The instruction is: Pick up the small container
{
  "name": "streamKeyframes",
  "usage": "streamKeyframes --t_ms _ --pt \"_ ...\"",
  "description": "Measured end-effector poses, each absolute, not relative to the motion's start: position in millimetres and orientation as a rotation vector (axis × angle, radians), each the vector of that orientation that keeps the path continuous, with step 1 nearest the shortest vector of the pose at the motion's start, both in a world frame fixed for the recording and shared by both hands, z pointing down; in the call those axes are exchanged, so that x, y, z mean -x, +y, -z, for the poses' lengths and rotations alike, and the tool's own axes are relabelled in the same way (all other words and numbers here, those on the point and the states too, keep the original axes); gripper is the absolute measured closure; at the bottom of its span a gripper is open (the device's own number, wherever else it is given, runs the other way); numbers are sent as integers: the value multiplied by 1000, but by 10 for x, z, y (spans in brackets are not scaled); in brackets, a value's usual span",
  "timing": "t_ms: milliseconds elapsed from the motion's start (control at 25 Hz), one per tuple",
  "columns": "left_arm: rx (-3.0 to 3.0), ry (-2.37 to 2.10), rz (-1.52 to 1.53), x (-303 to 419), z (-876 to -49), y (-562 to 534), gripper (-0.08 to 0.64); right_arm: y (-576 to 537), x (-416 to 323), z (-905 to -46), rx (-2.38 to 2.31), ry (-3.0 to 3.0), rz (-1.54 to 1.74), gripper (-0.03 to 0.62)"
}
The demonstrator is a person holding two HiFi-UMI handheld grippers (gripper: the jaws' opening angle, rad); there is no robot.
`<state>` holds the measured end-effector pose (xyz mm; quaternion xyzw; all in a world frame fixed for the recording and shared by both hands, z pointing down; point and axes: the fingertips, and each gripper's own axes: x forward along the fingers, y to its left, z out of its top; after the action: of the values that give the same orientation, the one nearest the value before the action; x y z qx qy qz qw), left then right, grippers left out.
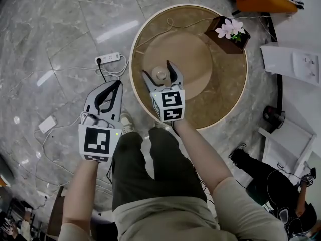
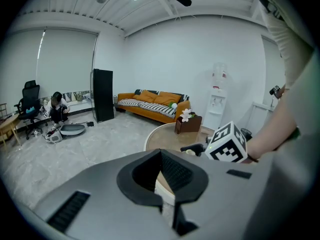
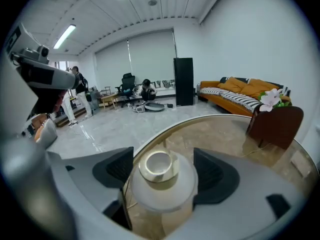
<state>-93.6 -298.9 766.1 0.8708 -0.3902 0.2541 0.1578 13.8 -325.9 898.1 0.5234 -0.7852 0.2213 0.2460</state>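
Note:
The small container (image 1: pixel 161 75) is a white rounded jar with a cream ring at its neck. It stands on the round wooden table (image 1: pixel 226 98), near the table's left side. My right gripper (image 1: pixel 156 69) reaches over the near rim and stands open, with one jaw on each side of the jar. In the right gripper view the jar (image 3: pixel 162 181) fills the gap between the dark pads (image 3: pixel 214 171), and I see no pad pressing on it. My left gripper (image 1: pixel 118 83) hangs over the floor left of the table, its jaw tips (image 2: pixel 161 153) closed together on nothing.
A dark brown box with pink flowers (image 1: pixel 229 30) stands at the table's far right, and a thin cable (image 1: pixel 170 23) lies across its far side. On the floor are a white power strip (image 1: pixel 108 58) and cords. A person (image 1: pixel 281 185) sits at lower right.

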Motion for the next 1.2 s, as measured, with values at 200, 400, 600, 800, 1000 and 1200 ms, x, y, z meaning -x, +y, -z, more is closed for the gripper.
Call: streamKeyframes --t_ms 200,400,600,800,1000,1200 --pt "-2457 -1119 -731 962 -7771 -2924 554 -3185 -151 -9295 -1422 -2072 -646 272" --pt "-2449 -1110 -747 973 -7818 -2871 554 -3200 -167 -9345 -1449 -2085 -711 272" --pt "-2426 -1133 -751 1025 -7767 -2860 555 -3177 -180 -9358 -1393 -2049 -668 272" --pt "-2419 -1152 -746 1056 -7543 -2840 555 -3090 -231 -9102 -1388 -2043 -657 273" --pt "-2420 -1181 -726 1070 -7105 -2878 554 -3058 -350 -8425 -1432 -2062 -662 273" --pt "-2449 -1210 -699 1047 -6444 -2937 554 -3043 -488 -7509 -1467 -2076 -658 273"
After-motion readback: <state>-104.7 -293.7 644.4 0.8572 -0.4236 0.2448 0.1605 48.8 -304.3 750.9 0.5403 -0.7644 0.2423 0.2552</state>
